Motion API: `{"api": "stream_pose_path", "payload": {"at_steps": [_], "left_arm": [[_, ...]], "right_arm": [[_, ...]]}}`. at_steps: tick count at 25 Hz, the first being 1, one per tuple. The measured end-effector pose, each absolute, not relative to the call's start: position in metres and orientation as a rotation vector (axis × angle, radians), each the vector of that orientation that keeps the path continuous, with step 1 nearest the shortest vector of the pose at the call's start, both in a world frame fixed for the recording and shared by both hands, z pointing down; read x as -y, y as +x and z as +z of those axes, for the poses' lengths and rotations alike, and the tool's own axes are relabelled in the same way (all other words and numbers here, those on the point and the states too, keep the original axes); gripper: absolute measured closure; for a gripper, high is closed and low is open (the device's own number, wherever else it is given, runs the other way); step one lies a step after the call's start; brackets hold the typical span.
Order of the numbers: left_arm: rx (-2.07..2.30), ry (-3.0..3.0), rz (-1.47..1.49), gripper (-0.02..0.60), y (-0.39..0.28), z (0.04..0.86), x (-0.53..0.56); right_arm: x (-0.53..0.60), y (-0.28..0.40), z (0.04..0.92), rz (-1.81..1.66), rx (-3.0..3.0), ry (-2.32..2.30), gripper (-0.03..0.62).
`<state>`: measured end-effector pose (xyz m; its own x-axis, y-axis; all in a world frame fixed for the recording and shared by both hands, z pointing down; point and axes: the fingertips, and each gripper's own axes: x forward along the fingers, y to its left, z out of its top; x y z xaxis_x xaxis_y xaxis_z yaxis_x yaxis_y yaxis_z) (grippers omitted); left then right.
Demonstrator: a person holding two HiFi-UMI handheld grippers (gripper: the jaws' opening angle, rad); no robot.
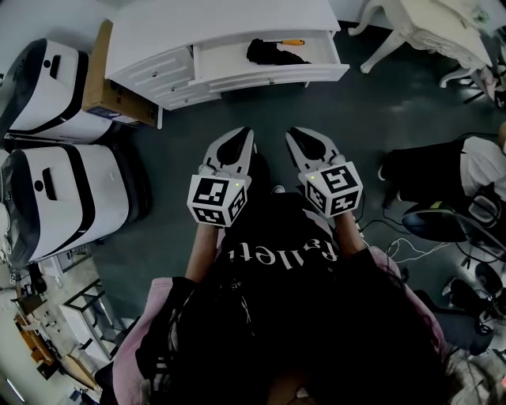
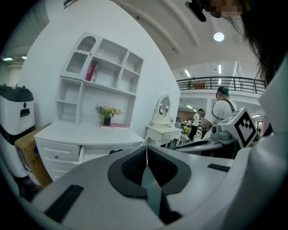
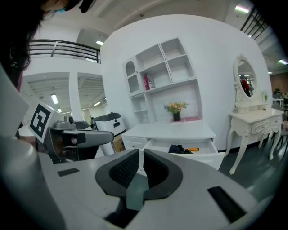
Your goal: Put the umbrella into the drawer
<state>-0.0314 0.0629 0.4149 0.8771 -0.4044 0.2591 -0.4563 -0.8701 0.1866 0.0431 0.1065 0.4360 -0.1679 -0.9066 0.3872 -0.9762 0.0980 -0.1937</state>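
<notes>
open drawer (image 1: pixel 273 76) partly hides the umbrella (image 1: pixel 267 54); left gripper (image 1: pixel 243 134) and right gripper (image 1: pixel 296 134) closed, empty.

Shows smooth, satin white paint on the low wooden-looking dresser (image 1: pixel 221 24) and its open drawer (image 1: pixel 269 77). Looks like limp, matt black cloth on the folded umbrella (image 1: pixel 273 54), with a shiny orange plastic handle (image 1: pixel 292 41). Reads as matt pale-grey plastic on the left gripper (image 1: pixel 247 134) and right gripper (image 1: pixel 291 133), with finely ribbed black rubbery pads (image 3: pixel 123 170) inside. Dull brown cardboard on the box (image 1: pixel 99 71). Glossy white-and-black plastic shells on the rounded machines (image 1: pixel 55 87). Matt dark floor (image 1: pixel 316 119).
</notes>
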Motion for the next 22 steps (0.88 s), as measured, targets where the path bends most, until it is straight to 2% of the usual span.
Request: {"api": "stream_pose_path", "payload": {"at_steps": [22], "left_arm": [[0.668, 2.825, 0.313, 0.565, -0.038, 0.411, -0.107]], "right_arm": [[-0.147, 0.028, 0.434, 0.559, 2.236, 1.840, 0.530]]}}
